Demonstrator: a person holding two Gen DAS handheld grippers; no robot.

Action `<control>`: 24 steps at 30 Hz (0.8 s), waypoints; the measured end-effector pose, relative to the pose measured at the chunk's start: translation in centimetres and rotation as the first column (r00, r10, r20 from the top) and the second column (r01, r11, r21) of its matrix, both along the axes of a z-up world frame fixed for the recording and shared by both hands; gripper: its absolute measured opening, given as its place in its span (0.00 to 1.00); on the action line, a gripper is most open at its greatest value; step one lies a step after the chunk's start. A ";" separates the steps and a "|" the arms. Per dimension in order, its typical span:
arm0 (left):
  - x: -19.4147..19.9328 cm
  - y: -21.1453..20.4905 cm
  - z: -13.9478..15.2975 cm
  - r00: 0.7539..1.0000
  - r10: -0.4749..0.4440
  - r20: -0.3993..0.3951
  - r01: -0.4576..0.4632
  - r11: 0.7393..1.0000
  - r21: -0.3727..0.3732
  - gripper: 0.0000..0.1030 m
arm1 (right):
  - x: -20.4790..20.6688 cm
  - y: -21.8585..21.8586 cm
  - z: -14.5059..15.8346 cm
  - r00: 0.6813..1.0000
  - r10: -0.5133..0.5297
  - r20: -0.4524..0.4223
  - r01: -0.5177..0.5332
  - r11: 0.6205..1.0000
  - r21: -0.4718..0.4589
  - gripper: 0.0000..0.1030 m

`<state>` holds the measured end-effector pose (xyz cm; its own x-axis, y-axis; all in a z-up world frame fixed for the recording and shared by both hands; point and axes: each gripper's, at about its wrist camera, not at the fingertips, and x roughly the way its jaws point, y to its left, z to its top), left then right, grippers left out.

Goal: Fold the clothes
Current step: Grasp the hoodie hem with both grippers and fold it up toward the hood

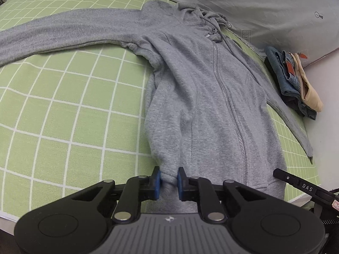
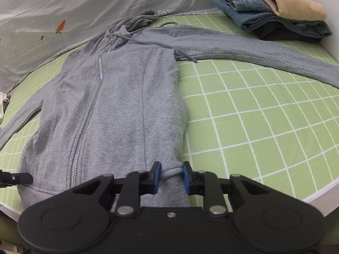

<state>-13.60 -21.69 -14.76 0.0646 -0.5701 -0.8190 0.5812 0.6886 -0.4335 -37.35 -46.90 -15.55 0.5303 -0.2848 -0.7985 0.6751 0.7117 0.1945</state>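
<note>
the grey zip hoodie (image 1: 190, 97) lies face up on the green checked bed cover (image 1: 63, 110), its long axis running from the hem at the near edge to the hood at the far side by the pale quilt (image 1: 264, 6), one sleeve stretched out left and the other right toward the folded clothes pile (image 2: 275, 14). the left gripper (image 1: 168, 182) tilts down at the near left hem corner, its blue pads pinched on a bunch of the hem. the right gripper (image 2: 170, 177) tilts down likewise at the near right hem corner, jaws narrow and clamped on the hem fold.
</note>
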 end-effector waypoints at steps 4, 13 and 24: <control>1.9 -1.0 3.9 0.997 0.057 0.053 -0.051 0.993 -0.103 0.13 | 1.2 -2.3 3.3 0.991 0.017 0.132 -0.015 1.000 -0.017 0.13; 9.2 -7.2 11.3 0.929 0.283 0.237 -0.215 0.937 -0.274 0.42 | 7.9 -9.6 9.9 0.947 -0.113 0.302 0.170 0.971 -0.170 0.52; 5.2 -5.4 4.6 0.970 0.164 0.182 -0.148 0.984 -0.100 0.67 | 2.4 -5.0 4.5 0.982 -0.156 0.107 0.169 0.979 -0.119 0.69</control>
